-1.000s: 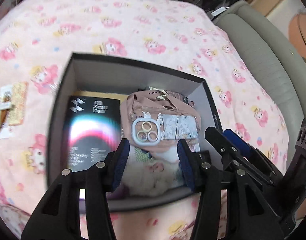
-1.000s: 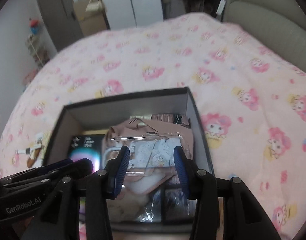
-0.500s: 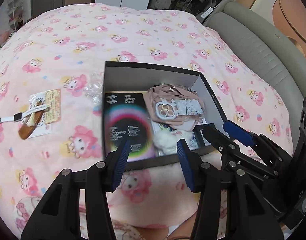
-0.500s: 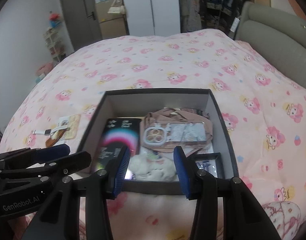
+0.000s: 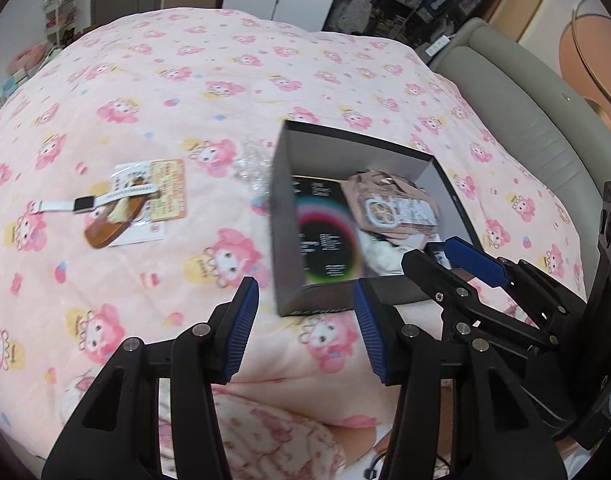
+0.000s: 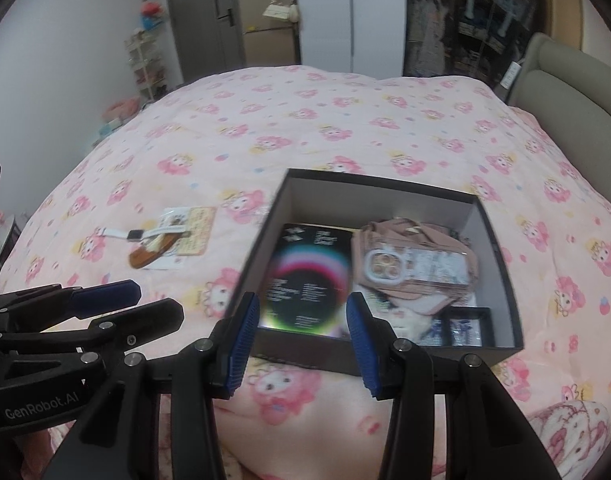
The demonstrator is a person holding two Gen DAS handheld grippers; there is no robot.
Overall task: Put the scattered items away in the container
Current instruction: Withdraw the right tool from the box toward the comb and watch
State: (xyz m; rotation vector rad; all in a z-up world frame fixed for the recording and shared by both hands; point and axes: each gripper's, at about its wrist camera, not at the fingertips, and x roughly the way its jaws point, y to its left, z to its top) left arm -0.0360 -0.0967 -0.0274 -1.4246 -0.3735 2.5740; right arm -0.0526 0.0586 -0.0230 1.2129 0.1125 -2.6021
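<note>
Left on the quilt point(image 5: 153, 92) well apart from the box point(image 6: 501, 280): a white-strapped watch point(image 5: 81, 203), light and floppy, draped over what may be a brown sandal point(image 5: 109, 230), best pinched at the stiff case, left gripper point(image 5: 305, 328) and right gripper point(image 6: 299, 344) both spread, empty.

A soft cotton bedspread point(image 6: 345, 120) printed with pink cartoon figures carries a matt dark cardboard box point(image 6: 501, 276) — inside, a glossy black booklet point(image 6: 305, 280) and a clear plastic phone case point(image 6: 417, 266). Nearby lies a white-strapped smartwatch point(image 5: 93, 202) — its strap smooth.
</note>
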